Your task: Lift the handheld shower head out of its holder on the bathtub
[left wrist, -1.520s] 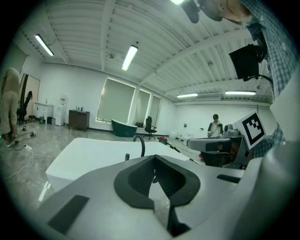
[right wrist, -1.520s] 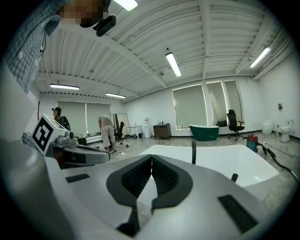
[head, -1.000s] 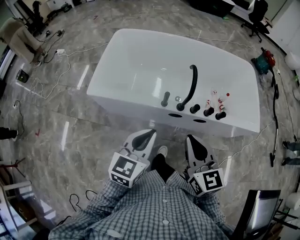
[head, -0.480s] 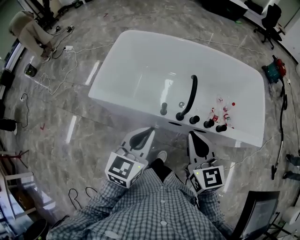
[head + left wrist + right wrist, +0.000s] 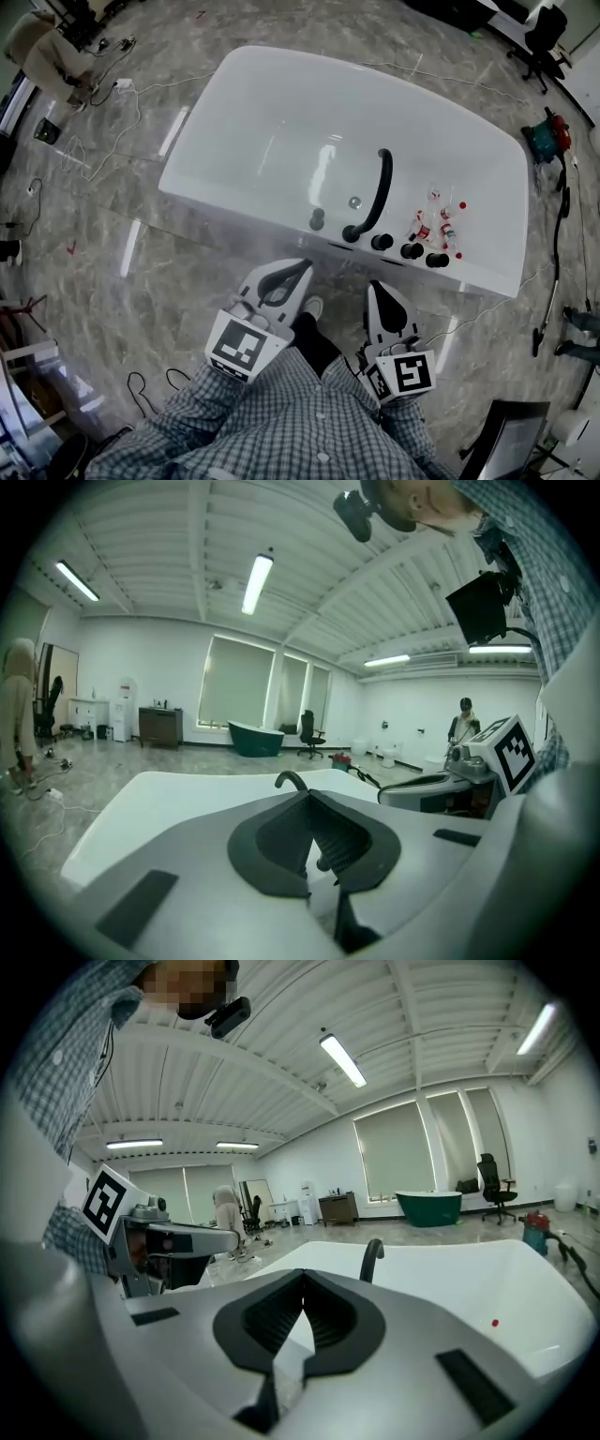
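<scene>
The white bathtub (image 5: 281, 112) lies ahead on the marble floor. On its near rim a short black handheld shower head (image 5: 317, 218) stands upright in its holder, left of the arched black spout (image 5: 375, 195) and three black knobs (image 5: 409, 250). My left gripper (image 5: 302, 267) is shut and empty, a little short of the rim and just below the shower head. My right gripper (image 5: 377, 287) is shut and empty too, below the knobs. The spout (image 5: 290, 778) rises above the shut jaws in the left gripper view, and the same spout (image 5: 372, 1259) shows in the right gripper view.
Small red-capped bottles (image 5: 433, 225) lie inside the tub near the knobs. Cables (image 5: 112, 122) trail over the floor at the left, where a person (image 5: 52, 56) stands. A red and green machine (image 5: 547, 138) with a hose sits right of the tub. A dark monitor (image 5: 506, 441) stands at lower right.
The tub has drawn slightly nearer and shifted left in the head view as both grippers moved toward its rim. Both stay shut.
</scene>
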The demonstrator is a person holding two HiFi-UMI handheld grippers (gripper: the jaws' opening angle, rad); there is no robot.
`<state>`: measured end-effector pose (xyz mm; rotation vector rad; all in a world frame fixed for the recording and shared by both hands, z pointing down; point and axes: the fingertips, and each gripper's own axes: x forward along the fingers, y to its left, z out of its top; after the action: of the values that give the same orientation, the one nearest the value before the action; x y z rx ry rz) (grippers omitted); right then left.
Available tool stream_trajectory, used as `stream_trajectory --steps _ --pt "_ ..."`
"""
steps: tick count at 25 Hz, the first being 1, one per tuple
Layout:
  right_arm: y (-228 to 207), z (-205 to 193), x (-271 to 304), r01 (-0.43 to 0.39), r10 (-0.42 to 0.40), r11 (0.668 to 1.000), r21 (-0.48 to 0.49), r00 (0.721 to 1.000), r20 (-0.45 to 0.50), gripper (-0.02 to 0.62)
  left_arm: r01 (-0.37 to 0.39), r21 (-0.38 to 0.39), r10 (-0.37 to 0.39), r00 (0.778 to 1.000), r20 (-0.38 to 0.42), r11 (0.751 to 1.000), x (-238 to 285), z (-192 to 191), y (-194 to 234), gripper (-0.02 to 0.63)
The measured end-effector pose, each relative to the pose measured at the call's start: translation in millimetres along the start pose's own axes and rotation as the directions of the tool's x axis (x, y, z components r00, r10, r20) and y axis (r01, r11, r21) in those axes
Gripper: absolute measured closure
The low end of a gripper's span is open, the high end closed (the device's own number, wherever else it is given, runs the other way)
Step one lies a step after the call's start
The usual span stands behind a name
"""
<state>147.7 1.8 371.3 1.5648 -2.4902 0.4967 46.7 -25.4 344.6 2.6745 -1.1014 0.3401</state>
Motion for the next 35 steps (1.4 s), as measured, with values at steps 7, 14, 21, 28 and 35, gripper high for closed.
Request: stream_trajectory --steps 7,14,21,28,35 --pt "7 -21 29 -0.008 0.008 1.0 0.003 0.999 -0.037 0.58 0.001 0.007 -0.001 1.0 -0.021 1.0 7 -25 24 0.597" --pt "11 -48 64 -0.029 0.026 0.999 -0.026 0.995 -0.099 0.58 0.02 0.045 -0.017 0.997 -0.07 0.999 19 -54 48 0.597" --pt "-1 -77 89 0.03 -0.025 0.999 0.034 0.991 -0.13 0.58 0.03 0.039 -0.025 0.994 -0.111 0.999 35 -91 76 0.597" --pt "-12 -107 127 0.04 -0.031 0.998 0.056 0.988 -0.153 0.58 0.059 0.022 -0.056 0.991 -0.123 0.998 69 -123 99 0.597" --pt "-22 -125 152 0.065 -0.055 0.996 0.056 0.984 -0.167 0.58 0.086 -0.011 -0.087 0.989 -0.118 0.996 91 -145 121 0.597"
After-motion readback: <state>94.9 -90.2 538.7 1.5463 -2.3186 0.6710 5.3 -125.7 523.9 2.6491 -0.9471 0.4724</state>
